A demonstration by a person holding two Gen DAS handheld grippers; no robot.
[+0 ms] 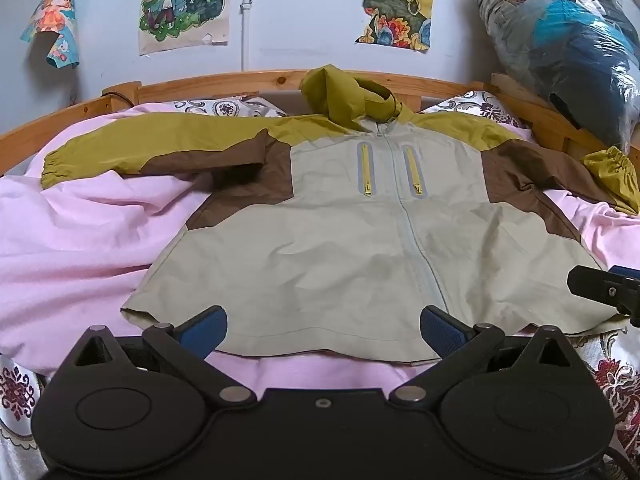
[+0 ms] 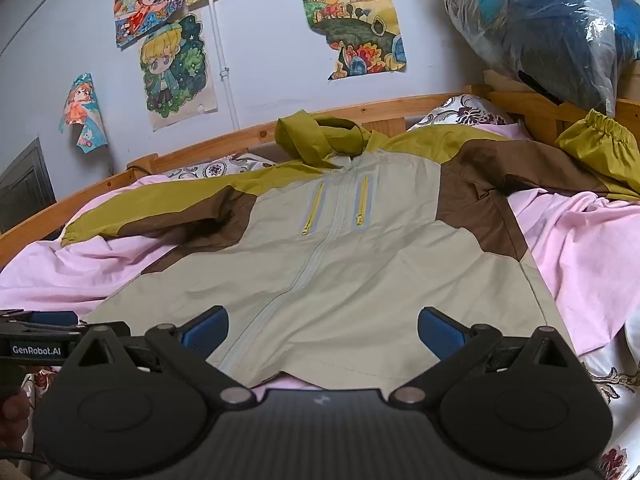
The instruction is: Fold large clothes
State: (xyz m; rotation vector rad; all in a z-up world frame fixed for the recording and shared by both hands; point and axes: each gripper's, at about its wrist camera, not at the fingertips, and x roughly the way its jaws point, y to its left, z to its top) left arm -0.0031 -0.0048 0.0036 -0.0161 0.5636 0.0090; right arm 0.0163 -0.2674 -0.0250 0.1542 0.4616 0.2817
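**Left wrist and right wrist: jacket spread flat, both grippers wide apart**

Left wrist view: a hooded jacket in beige, brown and olive is laid front up across the middle of the frame on a pink sheet. Its hood is seen at the upper centre against a wooden bed frame, and its sleeves are stretched toward the left and right edges. The left gripper is seen at the lower centre with its jaws spread wide, nothing between them, the blue pads placed over the hem. Part of the right gripper is visible at the right edge. Drawings are fixed to the wall above, and a plastic bag of clothes fills the upper right.

Right wrist view: the same jacket is shown in the middle of the frame, zipped shut. The right gripper is held at the lower centre, jaws fully apart and empty above the hem. The left gripper is seen at the left edge.
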